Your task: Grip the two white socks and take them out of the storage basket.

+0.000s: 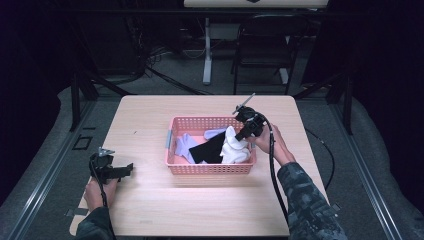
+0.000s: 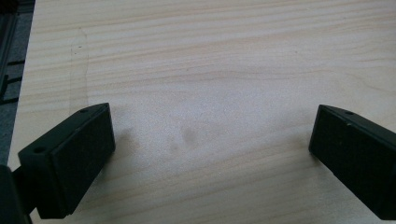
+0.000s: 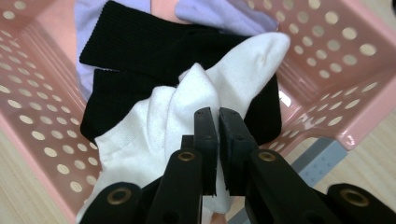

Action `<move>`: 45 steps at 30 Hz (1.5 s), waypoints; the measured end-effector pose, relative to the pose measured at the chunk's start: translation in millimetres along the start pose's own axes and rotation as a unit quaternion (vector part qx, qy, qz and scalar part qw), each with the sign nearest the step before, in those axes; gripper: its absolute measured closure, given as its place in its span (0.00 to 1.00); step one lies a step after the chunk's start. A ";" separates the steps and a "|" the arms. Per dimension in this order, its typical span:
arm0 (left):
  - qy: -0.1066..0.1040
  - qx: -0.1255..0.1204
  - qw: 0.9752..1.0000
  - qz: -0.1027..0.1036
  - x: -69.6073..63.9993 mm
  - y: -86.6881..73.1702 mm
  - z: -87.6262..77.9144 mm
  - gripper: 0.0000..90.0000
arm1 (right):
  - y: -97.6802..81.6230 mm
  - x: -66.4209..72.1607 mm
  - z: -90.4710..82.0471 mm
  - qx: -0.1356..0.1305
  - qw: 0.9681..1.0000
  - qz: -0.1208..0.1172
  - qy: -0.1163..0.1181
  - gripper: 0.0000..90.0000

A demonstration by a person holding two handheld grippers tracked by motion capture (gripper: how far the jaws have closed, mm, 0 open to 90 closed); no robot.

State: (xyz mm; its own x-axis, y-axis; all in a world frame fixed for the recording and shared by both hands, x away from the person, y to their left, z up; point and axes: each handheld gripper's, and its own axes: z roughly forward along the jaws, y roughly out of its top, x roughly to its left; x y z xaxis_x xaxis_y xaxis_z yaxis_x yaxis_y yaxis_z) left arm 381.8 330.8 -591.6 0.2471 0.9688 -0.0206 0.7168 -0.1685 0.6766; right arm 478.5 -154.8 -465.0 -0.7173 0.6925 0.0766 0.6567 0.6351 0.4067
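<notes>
Inside the pink perforated plastic basket (image 3: 42, 121), a white knitted sock (image 3: 187, 107) is pinched between the closed jaws of the right gripper (image 3: 217, 116); its lower end is hidden behind them. A black ribbed sock (image 3: 135, 56) lies partly covered beneath. Wide-open jaws are seen on the left gripper (image 2: 210, 149), above the bare pale wooden table (image 2: 210, 56).

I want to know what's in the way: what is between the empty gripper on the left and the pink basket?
Nothing. In the high view, only bare table lies between the left gripper and the pink basket.

Crumpled white sock (image 3: 154, 126) atop black sock (image 3: 135, 51) in pink basket (image 3: 336, 60)
</notes>
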 end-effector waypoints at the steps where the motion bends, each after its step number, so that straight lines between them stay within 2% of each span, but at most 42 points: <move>1: 0.000 0.000 1.000 0.000 0.0 0.0 0.0 0.00 | 0.8 0.8 -1.5 -0.004 1.000 0.002 0.001 0.96; 11: 0.000 0.000 1.000 0.000 0.0 0.0 0.0 0.00 | 11.9 6.7 -24.0 -0.028 1.000 -0.007 -0.005 0.96; 12: 0.000 0.000 1.000 0.000 0.0 0.0 0.0 0.00 | 13.3 6.3 -27.6 -0.027 1.000 -0.013 -0.007 0.96; 19: 0.000 0.000 1.000 0.000 0.0 0.0 0.0 0.00 | 17.3 8.2 -43.4 -0.048 0.999 -0.014 -0.012 0.97; 20: 0.000 0.000 1.000 0.000 0.0 0.0 0.0 0.00 | 18.5 8.5 -48.9 -0.058 0.998 -0.012 -0.012 0.97; 21: 0.000 0.000 1.000 0.000 0.0 0.0 0.0 0.00 | 19.3 8.2 -52.0 -0.054 0.998 -0.019 -0.017 0.97; 22: 0.000 0.000 1.000 0.000 0.0 0.0 0.0 0.00 | 19.6 9.1 -53.8 -0.062 0.998 -0.015 -0.017 0.97; 45: 0.000 0.000 1.000 0.000 0.0 0.0 0.0 0.00 | 30.3 12.0 -94.0 -0.089 0.995 -0.025 -0.025 0.97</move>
State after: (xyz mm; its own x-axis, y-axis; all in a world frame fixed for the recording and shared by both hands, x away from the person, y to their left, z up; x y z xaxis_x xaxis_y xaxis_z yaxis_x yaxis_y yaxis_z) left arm 381.8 330.7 -591.6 0.2465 0.9689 -0.0203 0.7167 -0.1682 0.6768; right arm 467.9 -159.4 -366.2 -0.7322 0.6811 0.0086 0.5661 0.6015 0.5637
